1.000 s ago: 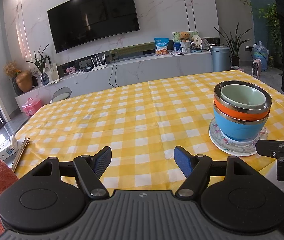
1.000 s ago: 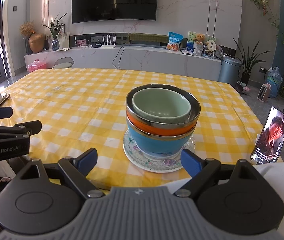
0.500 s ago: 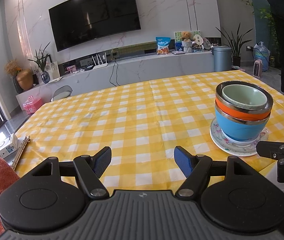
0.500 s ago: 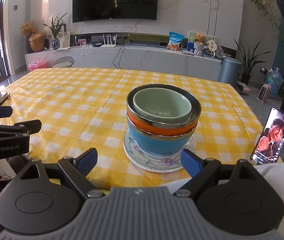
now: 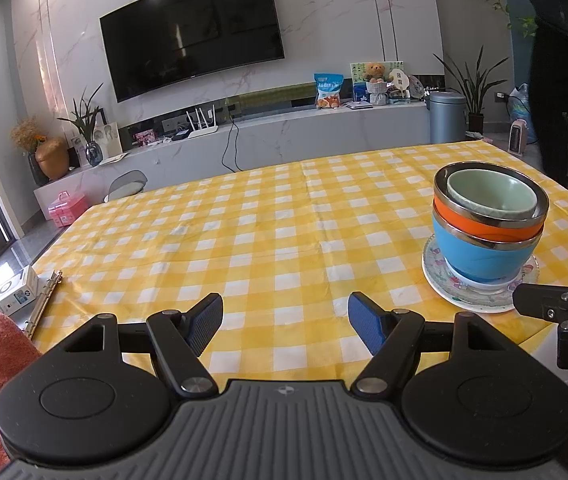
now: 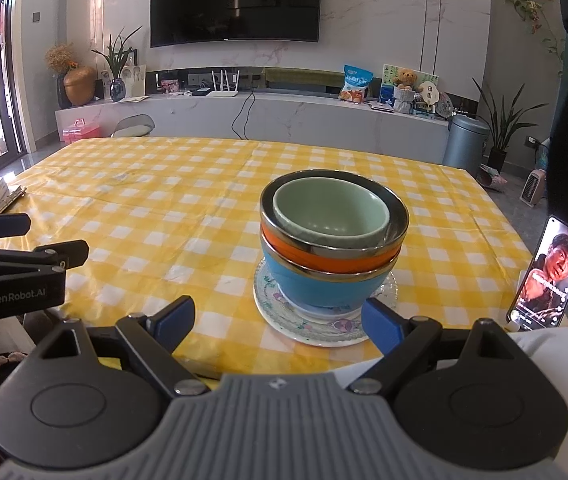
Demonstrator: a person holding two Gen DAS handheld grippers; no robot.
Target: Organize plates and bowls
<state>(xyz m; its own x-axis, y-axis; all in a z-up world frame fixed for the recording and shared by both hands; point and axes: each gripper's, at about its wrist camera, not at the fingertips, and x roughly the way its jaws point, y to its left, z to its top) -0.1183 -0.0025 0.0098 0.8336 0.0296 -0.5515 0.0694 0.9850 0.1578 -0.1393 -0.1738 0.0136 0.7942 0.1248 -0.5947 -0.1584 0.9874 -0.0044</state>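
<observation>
A pale green bowl [image 6: 331,214] nests in an orange bowl [image 6: 323,258], which sits in a blue bowl [image 6: 315,286], all on a floral plate [image 6: 315,330] near the front edge of the yellow checked table [image 6: 164,208]. My right gripper [image 6: 278,318] hangs open just short of the stack, nothing between its fingers. In the left wrist view the same stack [image 5: 487,232] stands at the right. My left gripper [image 5: 284,322] is open over bare cloth, well left of the stack.
A phone [image 6: 545,278] leans upright at the table's right front corner. A white box [image 5: 8,290] and a ring binder clip [image 5: 44,304] lie at the left edge. A person in dark clothes [image 5: 555,60] stands beyond the right side.
</observation>
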